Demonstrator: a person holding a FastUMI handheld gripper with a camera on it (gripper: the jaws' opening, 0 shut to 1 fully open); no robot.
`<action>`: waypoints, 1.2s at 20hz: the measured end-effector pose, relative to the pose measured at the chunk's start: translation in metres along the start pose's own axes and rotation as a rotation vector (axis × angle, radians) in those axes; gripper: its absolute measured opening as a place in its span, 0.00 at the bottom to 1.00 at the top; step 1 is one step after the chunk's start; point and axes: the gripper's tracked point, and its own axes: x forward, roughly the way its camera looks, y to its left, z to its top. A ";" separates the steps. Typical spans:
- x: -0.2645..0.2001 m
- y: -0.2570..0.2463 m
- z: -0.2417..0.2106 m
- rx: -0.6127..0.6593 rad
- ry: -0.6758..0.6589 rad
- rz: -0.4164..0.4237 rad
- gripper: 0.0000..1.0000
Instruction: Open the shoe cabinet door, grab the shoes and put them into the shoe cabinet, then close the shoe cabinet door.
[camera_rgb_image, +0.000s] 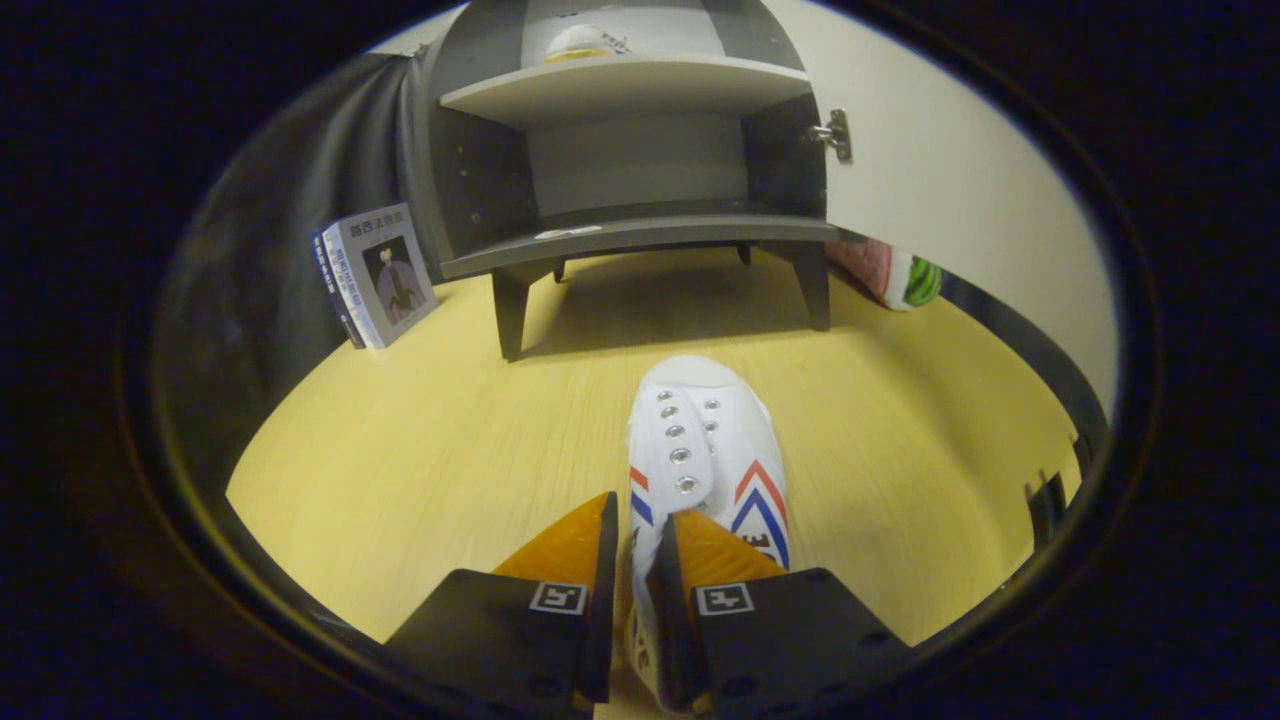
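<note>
**Inspector:** State of the gripper (635, 530)?

**Assistant:** Its two fingers are drawn close together, pinching the left side wall of a white shoe (708, 440) near the heel end. One finger sits outside the shoe, the other inside its opening. Both press on the canvas.

**Inspector:** Describe the shoe.

**Assistant:** White canvas, metal eyelets, no laces seen, red and blue chevron stripes on the sides. Toe points away from the fingers, toward the shoe cabinet (630, 190). Whether its sole touches the wooden floor (420, 440) or is lifted, I cannot tell.

**Inspector:** The cabinet?

**Assistant:** Grey, on short legs, standing beyond the shoe. Its door (940, 190) is swung open to the right, with a metal hinge (835, 133) showing at the cabinet's edge. Two shelves inside. The lower shelf (640, 238) carries only a small pale mark. On the upper shelf (620, 85) sits a second white shoe (585, 42), partly seen.

**Inspector:** Other items?

**Assistant:** A book (375, 275) leans against the dark wall left of the cabinet. A watermelon-patterned object (895, 275) lies on the floor behind the door, to the right of the cabinet.
</note>
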 end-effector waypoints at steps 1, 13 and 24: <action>0.002 0.001 0.005 -0.022 -0.024 -0.002 0.28; 0.019 0.004 0.014 -0.076 -0.017 -0.039 0.04; -0.006 -0.015 0.120 -0.074 -0.173 -0.089 0.03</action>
